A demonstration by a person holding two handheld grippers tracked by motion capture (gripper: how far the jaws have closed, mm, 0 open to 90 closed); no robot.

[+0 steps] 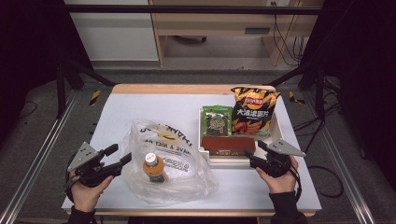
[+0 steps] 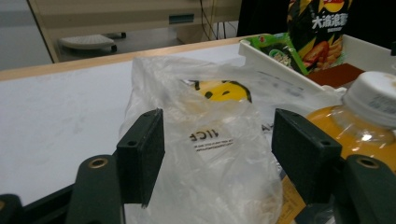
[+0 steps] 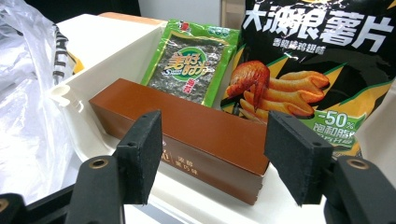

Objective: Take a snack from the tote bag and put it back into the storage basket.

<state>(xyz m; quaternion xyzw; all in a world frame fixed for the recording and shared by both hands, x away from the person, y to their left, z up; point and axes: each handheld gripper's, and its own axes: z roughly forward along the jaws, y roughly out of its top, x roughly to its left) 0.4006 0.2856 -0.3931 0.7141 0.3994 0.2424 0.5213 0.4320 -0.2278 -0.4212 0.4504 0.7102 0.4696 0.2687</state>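
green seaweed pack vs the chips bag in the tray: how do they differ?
The chips bag is clearly larger than the green seaweed pack. The chips bag is black and yellow with pictured chips and a chicken wing; the seaweed pack is green with a dark centre panel. In the high view the seaweed pack sits left of the chips bag. Both are sealed snack packets propped in the white tray, behind the brown box.

The clear plastic bag (image 1: 173, 158) near the table's front edge is showing black lettering and a yellow smiley face with black features. Inside it, the bottle (image 1: 153, 168) is glowing orange under a white cap. In the white tray (image 1: 280, 133) toward the table's right edge, the box (image 1: 228, 145) is showing reddish brown, the seaweed packet (image 1: 217, 121) is showing green around a dark panel, and the chip bag (image 1: 254, 111) is wearing black and yellow stripes with white characters.
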